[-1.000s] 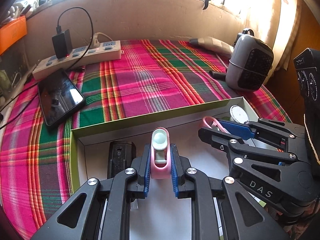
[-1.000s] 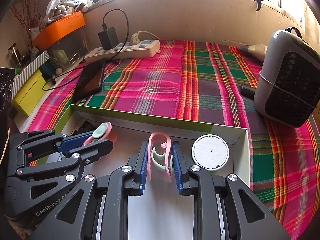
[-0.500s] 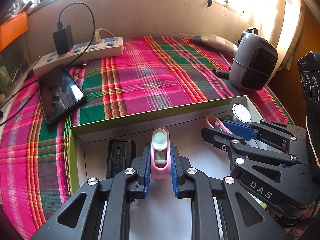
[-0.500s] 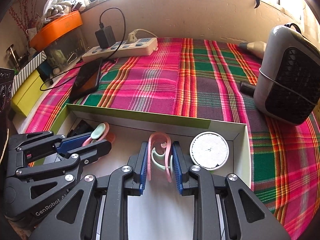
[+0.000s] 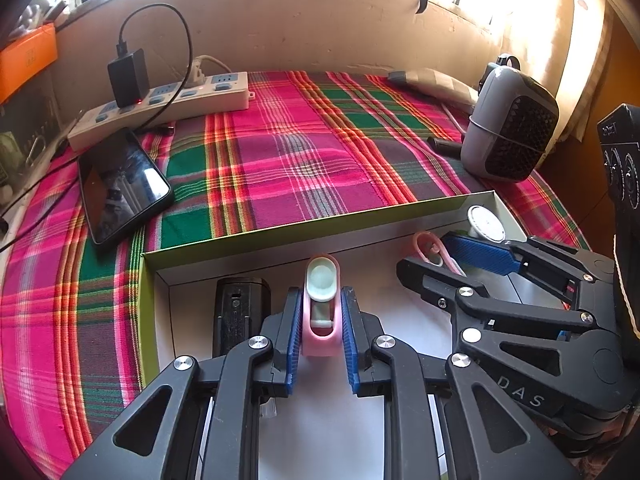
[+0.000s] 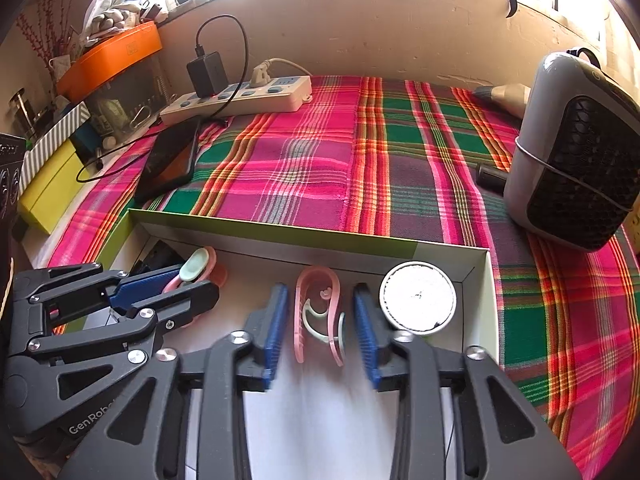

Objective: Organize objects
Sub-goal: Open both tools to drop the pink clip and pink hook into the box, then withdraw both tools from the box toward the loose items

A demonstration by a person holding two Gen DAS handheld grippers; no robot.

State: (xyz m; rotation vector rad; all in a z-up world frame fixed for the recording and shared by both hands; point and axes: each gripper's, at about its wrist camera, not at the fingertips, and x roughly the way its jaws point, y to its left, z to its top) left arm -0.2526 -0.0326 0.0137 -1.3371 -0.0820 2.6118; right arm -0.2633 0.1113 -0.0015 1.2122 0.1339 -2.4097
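Both grippers reach into a shallow box (image 5: 320, 232) with white inside and green walls. Between the pads of my left gripper (image 5: 321, 290) stands a pink clip with a pale green insert (image 5: 320, 340). Its jaws are opening and a thin gap shows on each side of the clip. My right gripper (image 6: 320, 288) is also opening, its pads well clear of a second pink clip (image 6: 299, 332) that lies on the box floor between them. Each gripper shows in the other's view, the left gripper (image 6: 196, 280) and the right gripper (image 5: 424, 250).
A round white disc (image 6: 418, 296) sits in the box's right corner and a black block (image 5: 240, 312) near its left wall. On the plaid cloth beyond lie a phone (image 5: 124, 184), a power strip (image 5: 160, 102) and a grey fan heater (image 6: 580, 152). Boxes (image 6: 48, 188) stand at the left.
Both grippers' jaws have parted. The right one, earlier shut on its pink clip, now stands clearly wider. The left one has widened slightly. Neither hand has moved.
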